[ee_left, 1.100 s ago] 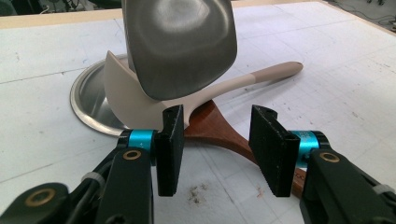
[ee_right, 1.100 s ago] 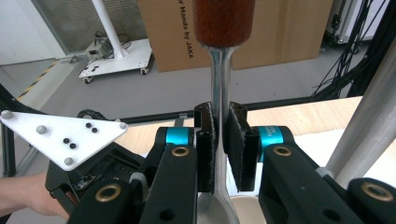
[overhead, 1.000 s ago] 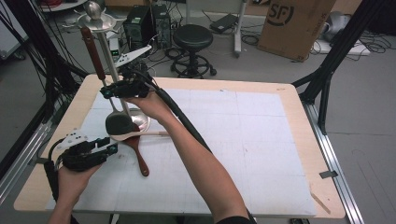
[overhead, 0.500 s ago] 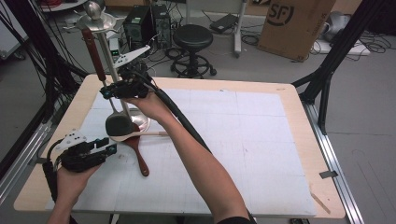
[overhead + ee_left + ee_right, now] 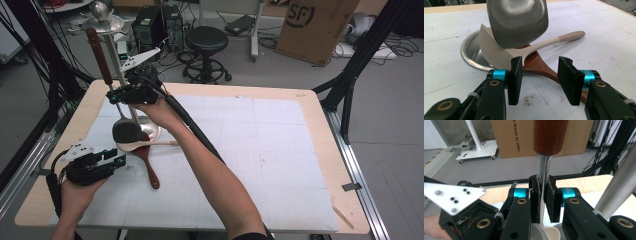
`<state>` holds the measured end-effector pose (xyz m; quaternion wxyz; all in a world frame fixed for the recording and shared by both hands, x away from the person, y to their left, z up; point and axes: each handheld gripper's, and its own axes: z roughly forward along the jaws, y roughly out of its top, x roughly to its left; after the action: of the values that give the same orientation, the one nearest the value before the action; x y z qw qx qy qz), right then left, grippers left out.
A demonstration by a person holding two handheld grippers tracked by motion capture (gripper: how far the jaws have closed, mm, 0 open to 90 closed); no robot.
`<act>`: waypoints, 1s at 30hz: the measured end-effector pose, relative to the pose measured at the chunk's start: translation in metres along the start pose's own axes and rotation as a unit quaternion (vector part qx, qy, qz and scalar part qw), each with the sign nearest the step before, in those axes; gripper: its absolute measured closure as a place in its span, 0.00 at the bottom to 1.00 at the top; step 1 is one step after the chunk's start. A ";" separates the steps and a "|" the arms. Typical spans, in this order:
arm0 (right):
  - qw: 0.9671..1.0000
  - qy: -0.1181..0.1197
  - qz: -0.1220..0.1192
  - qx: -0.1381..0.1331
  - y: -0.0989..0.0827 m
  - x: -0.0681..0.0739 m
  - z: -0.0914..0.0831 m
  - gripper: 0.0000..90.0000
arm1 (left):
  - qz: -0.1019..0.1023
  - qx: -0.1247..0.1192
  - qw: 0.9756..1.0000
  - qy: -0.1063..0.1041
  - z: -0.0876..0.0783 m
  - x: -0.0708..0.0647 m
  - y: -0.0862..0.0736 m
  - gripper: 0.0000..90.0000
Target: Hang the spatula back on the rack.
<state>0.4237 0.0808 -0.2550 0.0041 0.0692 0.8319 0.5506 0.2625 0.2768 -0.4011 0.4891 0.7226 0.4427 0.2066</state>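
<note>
Right gripper (image 5: 118,95): you had its jaws clenched on the thin metal neck of the ladle (image 5: 126,131), just below the wooden grip — the right gripper view showed the pads pinching the steel (image 5: 543,190).
Ladle: it hung nearly upright at the far left of the table (image 5: 280,150), bowl down over the round steel base of the stand (image 5: 150,134), beside the stand's pole.
Handling: stiff, and probably bottom-heavy with that steel bowl; the polished neck looked slippery, so it could have swung in your grip. The reddish wooden handle (image 5: 99,55) would have given a surer hold.
Left gripper (image 5: 116,161): you held it low at the near left, jaws released with nothing between them, pointing at the other utensils.
Other utensils: a cream spatula (image 5: 506,53) — matte, likely silicone and soft — lay across a glossy brown wooden spoon (image 5: 541,67), both resting against the base.
</note>
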 end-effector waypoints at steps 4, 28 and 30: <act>1.000 -0.003 0.000 -0.001 0.001 -0.002 0.000 0.93 | 0.001 0.000 1.000 0.000 0.001 0.000 0.000 0.61; 1.000 0.003 0.024 0.002 -0.003 -0.004 0.003 0.90 | 0.000 -0.002 1.000 -0.001 0.000 0.000 0.000 0.61; 1.000 0.003 0.028 0.004 -0.003 -0.004 0.002 0.90 | -0.001 -0.003 1.000 0.000 0.000 0.000 0.000 0.61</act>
<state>0.4270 0.0808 -0.2585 -0.0139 0.0905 0.8317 0.5476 0.2625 0.2768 -0.4009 0.4913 0.7208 0.4426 0.2078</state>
